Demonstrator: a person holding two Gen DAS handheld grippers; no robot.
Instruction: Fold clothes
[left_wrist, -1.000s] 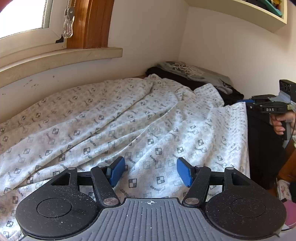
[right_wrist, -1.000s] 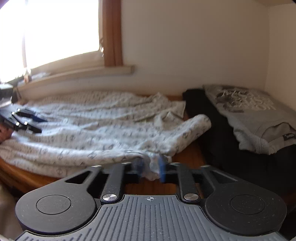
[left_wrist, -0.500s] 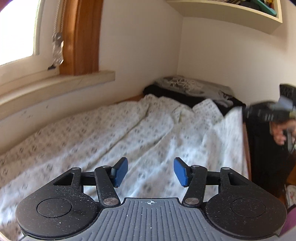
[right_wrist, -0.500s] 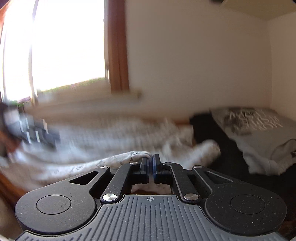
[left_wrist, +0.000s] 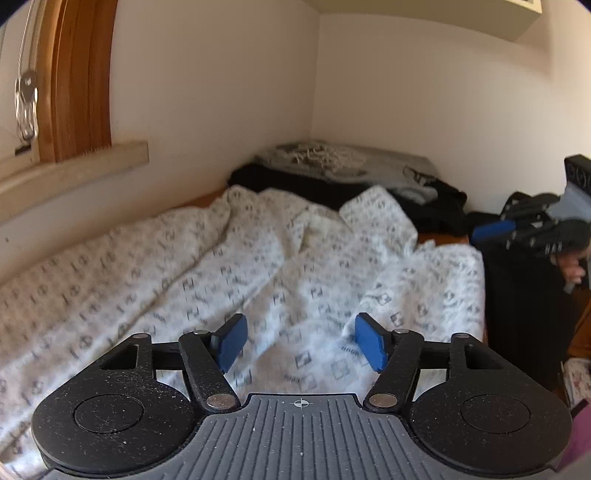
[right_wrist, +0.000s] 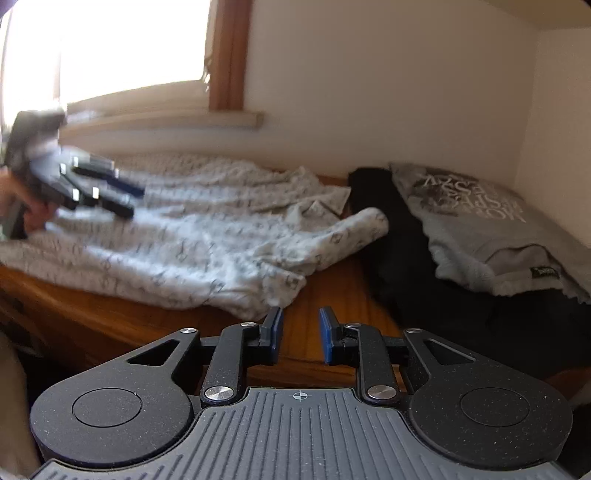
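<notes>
A white patterned garment (left_wrist: 229, 266) lies rumpled across a wooden top (right_wrist: 332, 291). My left gripper (left_wrist: 301, 345) hovers over the garment's near part. Its jaws are opening and only cloth lies below them, none between the pads. My right gripper (right_wrist: 300, 334) sits over bare wood at the garment's near corner (right_wrist: 273, 291). Its jaws are opening a little with nothing between them, and the cloth edge lies just beyond its left finger. Each gripper also shows in the other's view: the right gripper (left_wrist: 532, 225) at the garment's right end and the left gripper (right_wrist: 92, 188), blurred, over its left end.
A folded grey printed sweatshirt (right_wrist: 480, 221) rests on black clothes (right_wrist: 391, 236) at the far right corner. A window sill (left_wrist: 74, 166) runs along the back wall and a shelf (left_wrist: 517, 14) hangs above. The wooden top's front edge (right_wrist: 110, 317) is near.
The right gripper was shut on the garment's corner and holding it up half a second ago. It has let go, and the corner lies on the wood. The left gripper moved rightward along the garment.
</notes>
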